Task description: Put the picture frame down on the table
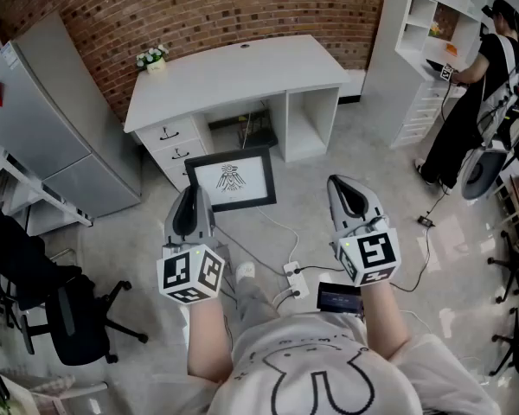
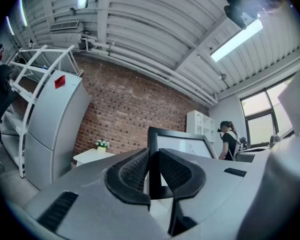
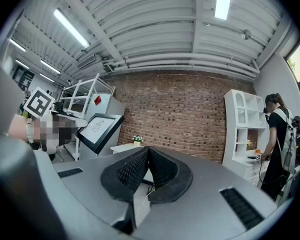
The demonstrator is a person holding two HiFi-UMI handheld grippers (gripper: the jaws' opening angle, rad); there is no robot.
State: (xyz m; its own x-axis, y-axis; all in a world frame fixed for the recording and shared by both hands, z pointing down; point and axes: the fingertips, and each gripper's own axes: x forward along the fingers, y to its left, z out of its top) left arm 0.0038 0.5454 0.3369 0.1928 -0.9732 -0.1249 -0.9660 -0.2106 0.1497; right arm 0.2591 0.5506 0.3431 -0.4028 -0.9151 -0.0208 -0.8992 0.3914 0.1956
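Observation:
A black picture frame (image 1: 232,179) with a white print of a bird-like figure hangs in the air in front of the white desk (image 1: 233,72). My left gripper (image 1: 190,204) is shut on its left edge; in the left gripper view the frame's (image 2: 180,145) dark border stands pinched between the two ribbed pads. My right gripper (image 1: 346,194) is shut with nothing in it, level with the left one and to the right of the frame. In the right gripper view the frame (image 3: 97,129) shows tilted at the left, the desk (image 3: 132,146) beyond.
A small pot of white flowers (image 1: 152,58) stands on the desk's back left corner. A grey fridge (image 1: 60,119) stands left, a black office chair (image 1: 69,318) near left. A power strip (image 1: 294,277) and cables lie on the floor. A person (image 1: 476,93) stands at white shelves (image 1: 432,24).

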